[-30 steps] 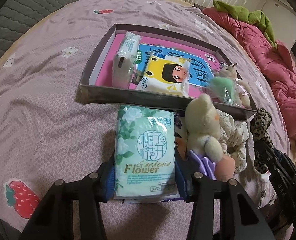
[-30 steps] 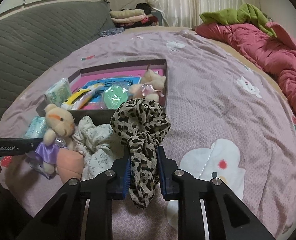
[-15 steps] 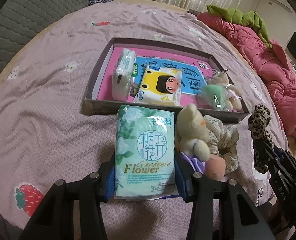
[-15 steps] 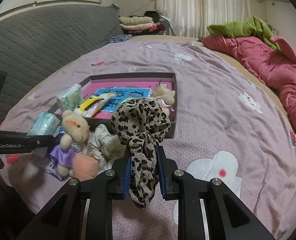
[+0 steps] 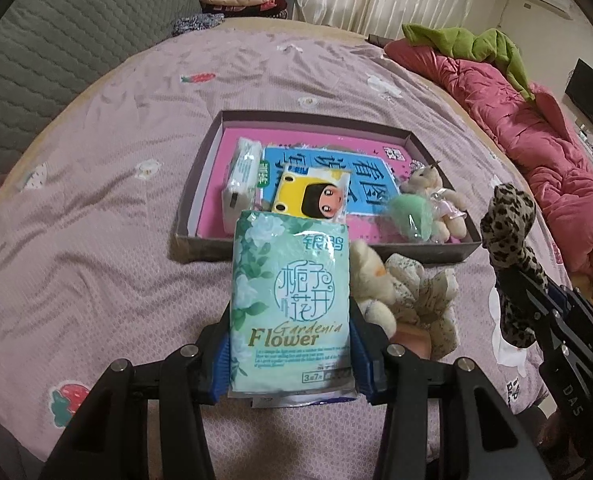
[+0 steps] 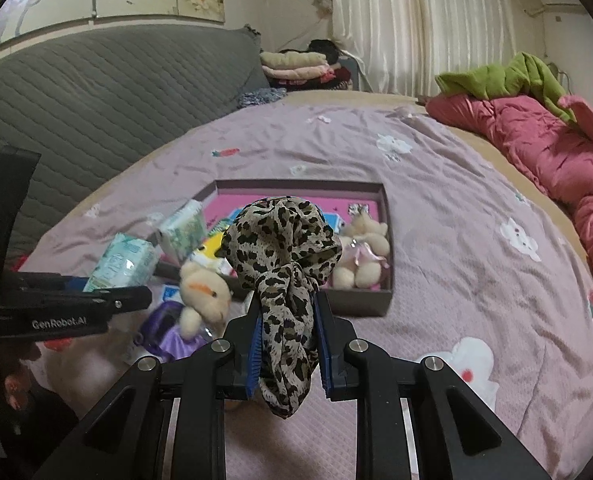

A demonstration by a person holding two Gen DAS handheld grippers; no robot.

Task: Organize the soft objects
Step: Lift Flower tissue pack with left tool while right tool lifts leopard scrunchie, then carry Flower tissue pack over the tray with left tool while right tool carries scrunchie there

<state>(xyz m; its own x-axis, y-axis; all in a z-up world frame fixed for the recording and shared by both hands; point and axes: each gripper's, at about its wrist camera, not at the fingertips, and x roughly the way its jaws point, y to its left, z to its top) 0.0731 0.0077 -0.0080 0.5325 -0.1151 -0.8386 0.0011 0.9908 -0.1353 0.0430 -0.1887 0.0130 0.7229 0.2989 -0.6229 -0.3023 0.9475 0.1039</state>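
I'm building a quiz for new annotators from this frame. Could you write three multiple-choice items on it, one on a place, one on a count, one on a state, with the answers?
1. Where is the small cream teddy bear in the pink dress?
A. inside the shallow dark cardboard box
B. on the red quilt
C. in the left tongs

2. How many tissue packs lie inside the box?
A. none
B. two
C. five

3. What are the right tongs doing?
A. standing open and empty
B. clamped on the leopard-print fabric scrunchie
C. clamped on a bear

Answers:
1 A, the teddy bear sits in the right end of the box.
2 B, a white pack and a yellow cartoon-face pack lie there; the green floral pack is in the left tongs.
3 B, the right tongs pinch the scrunchie.
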